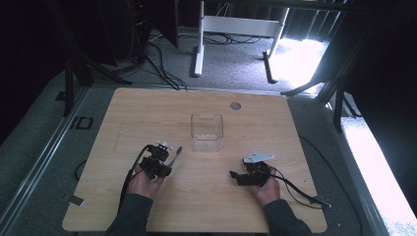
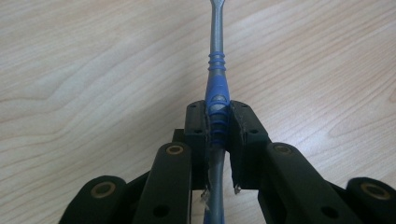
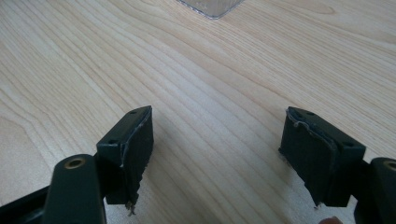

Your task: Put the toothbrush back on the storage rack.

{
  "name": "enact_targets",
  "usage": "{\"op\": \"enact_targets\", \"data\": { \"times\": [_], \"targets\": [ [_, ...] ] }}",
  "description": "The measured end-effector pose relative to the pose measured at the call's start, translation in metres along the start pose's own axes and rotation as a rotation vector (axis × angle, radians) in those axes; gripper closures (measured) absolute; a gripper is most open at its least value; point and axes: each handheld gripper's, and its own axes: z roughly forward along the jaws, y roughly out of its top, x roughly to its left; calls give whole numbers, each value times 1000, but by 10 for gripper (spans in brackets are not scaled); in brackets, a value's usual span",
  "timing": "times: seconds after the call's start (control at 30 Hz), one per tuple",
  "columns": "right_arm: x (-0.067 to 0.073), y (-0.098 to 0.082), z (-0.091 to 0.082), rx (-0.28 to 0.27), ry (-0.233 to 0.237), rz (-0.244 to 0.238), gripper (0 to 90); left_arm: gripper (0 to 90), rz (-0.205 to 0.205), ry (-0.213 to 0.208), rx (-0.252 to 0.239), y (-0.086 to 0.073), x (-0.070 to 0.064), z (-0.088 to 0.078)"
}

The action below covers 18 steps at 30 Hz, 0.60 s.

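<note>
- The wooden table [image 1: 147, 113] is the largest thing, pale with rounded corners, and most of its top is bare. A small grey round cap [image 1: 235, 105] sits in the top near the far edge.
- Beyond the table, on grey carpet, stands a white frame [image 1: 236, 27] on two feet, with black cables [image 1: 162, 69] trailing across the floor to its left. Dark stands flank the table on both sides.
- A clear plastic container [image 1: 207, 132], square and open at the top, stands upright at mid-table, between the two grippers and farther from the person than either. Its near corner [image 3: 212, 7] shows at the top of the right gripper view.
- The right gripper [image 1: 235, 175] lies low over the table, to the near right of the container, a grey three-cornered plate on top. Its jaws are spread wide with bare wood between them [image 3: 217, 154].
- The left gripper [image 1: 169, 164] sits to the near left of the container. Its jaws are pressed onto a toothbrush-like tool [image 2: 215, 93], pinching the blue ribbed grip.
- The tool's grey shaft [image 1: 175, 155] runs out ahead of the jaws towards the container, stopping short of it. Its far end is cut off in the left gripper view.
</note>
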Motion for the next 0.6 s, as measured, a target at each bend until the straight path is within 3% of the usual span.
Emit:
{"op": "enact_targets", "data": {
  "times": [0.27,0.6],
  "targets": [
    [0,0,0,0,0,0,250,788,-13,-21,-32,2,2,-2],
    [0,0,0,0,1,0,248,788,-15,-18,-74,5,6,-6]
  ]
}}
